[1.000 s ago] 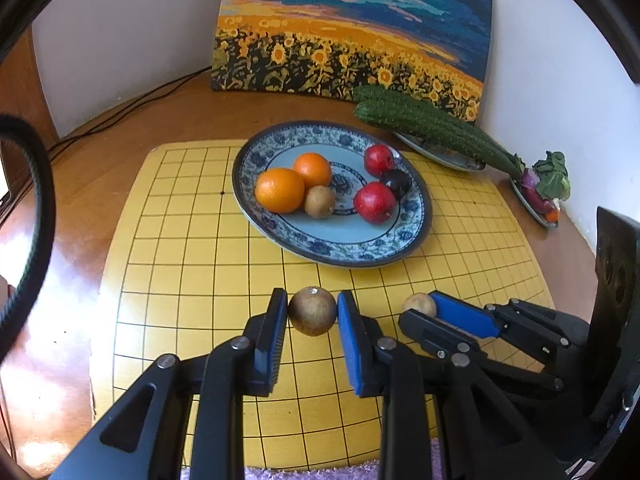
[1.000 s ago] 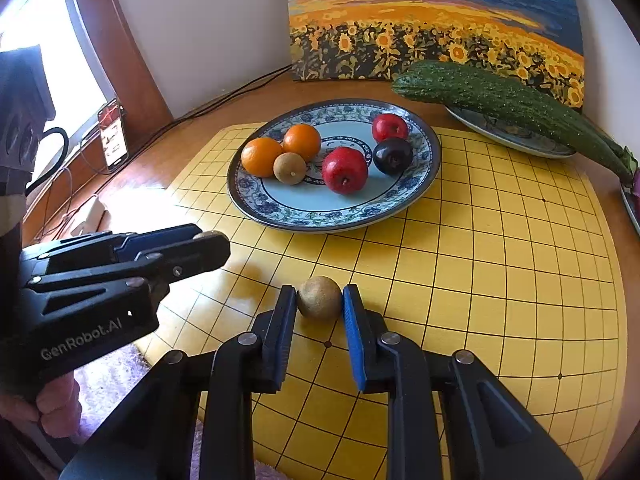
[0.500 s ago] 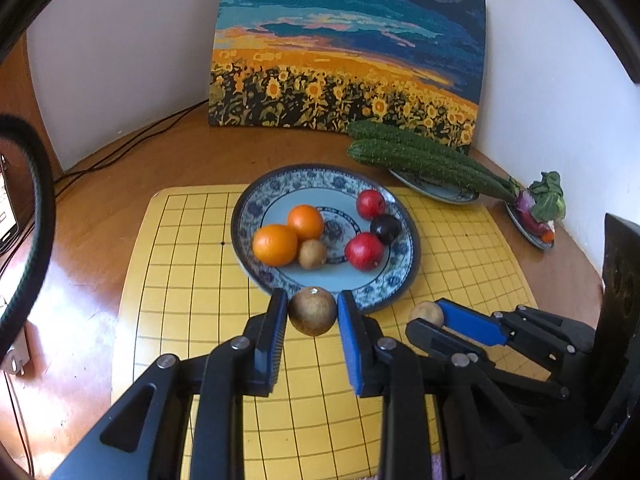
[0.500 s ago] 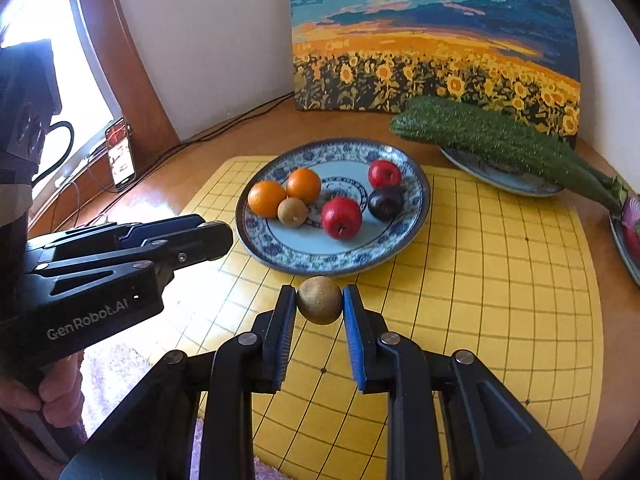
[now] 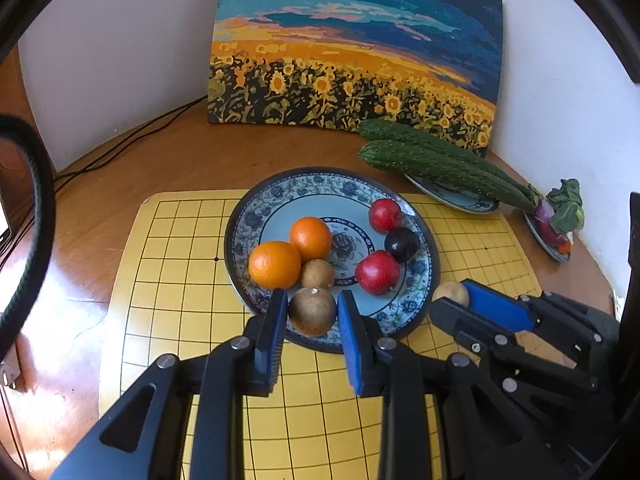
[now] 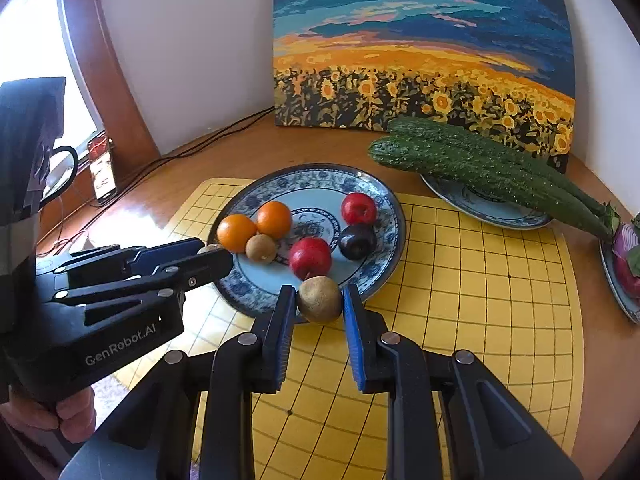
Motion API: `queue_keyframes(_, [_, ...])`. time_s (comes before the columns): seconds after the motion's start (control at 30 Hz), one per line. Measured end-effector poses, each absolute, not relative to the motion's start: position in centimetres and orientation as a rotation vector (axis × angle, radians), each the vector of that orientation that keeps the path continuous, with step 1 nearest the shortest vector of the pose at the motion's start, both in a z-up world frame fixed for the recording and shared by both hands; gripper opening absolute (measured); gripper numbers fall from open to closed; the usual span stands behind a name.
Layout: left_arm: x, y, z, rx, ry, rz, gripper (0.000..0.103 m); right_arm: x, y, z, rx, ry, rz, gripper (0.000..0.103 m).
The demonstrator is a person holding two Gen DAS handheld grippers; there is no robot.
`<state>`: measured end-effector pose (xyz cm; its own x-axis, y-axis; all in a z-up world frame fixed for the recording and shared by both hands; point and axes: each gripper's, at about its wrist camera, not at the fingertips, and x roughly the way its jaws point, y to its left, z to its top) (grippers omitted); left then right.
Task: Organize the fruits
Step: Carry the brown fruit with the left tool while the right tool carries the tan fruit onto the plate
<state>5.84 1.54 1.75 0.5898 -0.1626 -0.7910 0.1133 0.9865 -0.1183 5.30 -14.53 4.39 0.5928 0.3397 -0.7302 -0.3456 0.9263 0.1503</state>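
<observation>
While each gripper, left gripper (image 5: 312, 312) and right gripper (image 6: 319, 302), stays clamped on 1 brown fruit (image 5: 312, 311), low centre, carry both over the blue plate (image 5: 244, 216) rim, lower gently, release into gaps

One marking could be read: "GenRobot.AI", in pale letters on the black body of the left gripper (image 6: 208, 254), at the near left of the right wrist view. A small red-topped card or device (image 6: 102, 168) stood at the far left by the window, its print too small to read. No other text showed.
</observation>
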Motion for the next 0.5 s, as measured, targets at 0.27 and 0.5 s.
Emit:
queue_keyframes(0.27, [6.7, 1.4, 2.0, -0.049, 0.917, -0.160, 0.027, 6.4, -14.4, 4.4, -0.011, 0.843, 0.392, 0.025])
queue_keyframes(0.5, [8.4, 1.8, 2.4, -0.071, 0.909, -0.152, 0.027, 7.6, -13.9, 4.8, -0.019, 0.825, 0.398, 0.025])
